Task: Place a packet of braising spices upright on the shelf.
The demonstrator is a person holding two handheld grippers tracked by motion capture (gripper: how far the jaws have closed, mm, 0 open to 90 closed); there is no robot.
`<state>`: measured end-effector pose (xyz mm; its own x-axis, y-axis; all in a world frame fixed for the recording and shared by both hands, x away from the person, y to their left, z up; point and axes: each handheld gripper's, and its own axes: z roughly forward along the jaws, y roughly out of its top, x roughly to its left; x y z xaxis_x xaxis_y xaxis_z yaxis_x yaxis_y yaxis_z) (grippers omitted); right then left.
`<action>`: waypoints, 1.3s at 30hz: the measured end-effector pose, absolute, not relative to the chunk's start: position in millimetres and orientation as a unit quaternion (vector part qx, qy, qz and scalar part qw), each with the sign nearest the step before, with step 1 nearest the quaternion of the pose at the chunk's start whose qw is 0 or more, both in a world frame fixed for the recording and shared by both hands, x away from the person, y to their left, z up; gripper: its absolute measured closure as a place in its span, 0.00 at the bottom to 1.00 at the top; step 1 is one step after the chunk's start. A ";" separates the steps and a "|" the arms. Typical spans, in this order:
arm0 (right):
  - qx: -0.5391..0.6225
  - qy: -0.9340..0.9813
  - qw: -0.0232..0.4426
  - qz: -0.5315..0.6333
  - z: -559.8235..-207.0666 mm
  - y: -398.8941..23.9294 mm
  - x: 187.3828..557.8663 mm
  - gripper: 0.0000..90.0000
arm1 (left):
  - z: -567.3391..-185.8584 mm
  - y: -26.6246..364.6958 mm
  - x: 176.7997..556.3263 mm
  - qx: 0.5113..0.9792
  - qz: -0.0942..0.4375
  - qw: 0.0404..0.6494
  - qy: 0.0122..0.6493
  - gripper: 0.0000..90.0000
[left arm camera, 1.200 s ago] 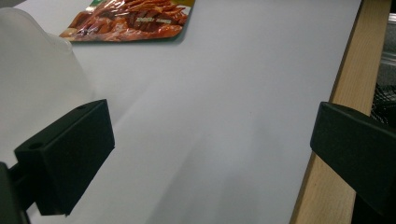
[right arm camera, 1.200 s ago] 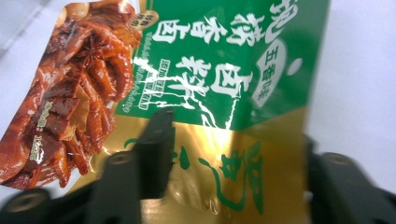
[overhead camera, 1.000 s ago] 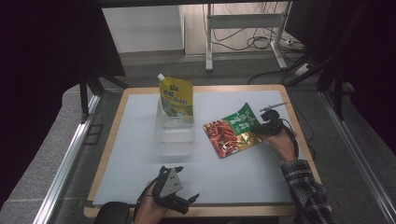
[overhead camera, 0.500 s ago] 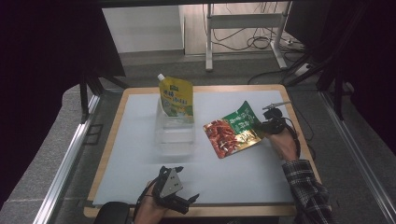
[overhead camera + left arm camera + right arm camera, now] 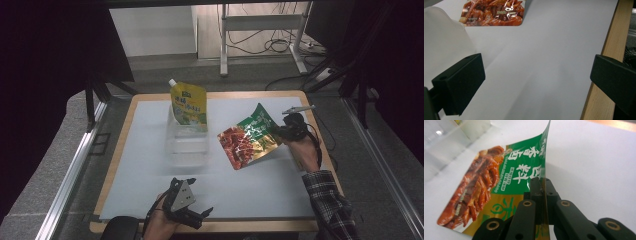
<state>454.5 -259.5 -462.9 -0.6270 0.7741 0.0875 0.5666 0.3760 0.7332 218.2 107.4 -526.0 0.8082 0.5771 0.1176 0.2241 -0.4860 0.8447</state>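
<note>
The snack packet [image 5: 249, 140], right of the clear box [image 5: 187, 142] on the table [image 5: 150, 165], is pinched at its edge by the closed jaws of the right gripper [image 5: 541, 186], so I would lift it slowly without twisting, while the left gripper [image 5: 192, 216] waits with open jaws.

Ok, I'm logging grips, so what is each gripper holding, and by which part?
The right gripper is shut on the snack pouch, pinching its right-hand edge. The left gripper stands open, holding nothing.

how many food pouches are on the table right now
2. The yellow spout pouch stands at the far side behind a clear container; the green snack pouch is pinched by the right gripper.
</note>
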 end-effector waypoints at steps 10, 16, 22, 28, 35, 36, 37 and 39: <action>0.400 0.808 0.135 0.410 -448.9 -256.8 449.5 0.98 | -525.9 108.0 218.6 0.838 0.198 0.448 0.240 0.00; 0.385 0.806 0.141 0.426 -437.4 -250.6 443.7 0.98 | -525.9 108.3 218.7 0.838 0.199 0.447 0.241 0.00; 0.369 0.808 0.147 0.436 -427.2 -243.9 438.6 0.98 | -526.3 108.9 219.1 0.840 0.201 0.444 0.240 0.00; 0.354 0.810 0.149 0.443 -416.4 -235.7 435.1 0.98 | -526.2 110.5 219.9 0.838 0.203 0.445 0.243 0.00; 0.338 0.815 0.151 0.446 -405.6 -225.7 430.6 0.98 | -526.6 109.4 219.7 0.839 0.201 0.444 0.241 0.00; 0.337 0.815 0.151 0.447 -404.3 -224.5 430.2 0.98 | -526.7 109.2 219.6 0.839 0.201 0.444 0.240 0.00; 0.334 0.815 0.152 0.448 -401.3 -221.8 429.6 0.98 | -526.7 109.3 219.5 0.839 0.201 0.445 0.241 0.00; 0.330 0.817 0.152 0.448 -397.1 -218.2 428.6 0.98 | -526.6 109.4 219.5 0.839 0.201 0.445 0.241 0.00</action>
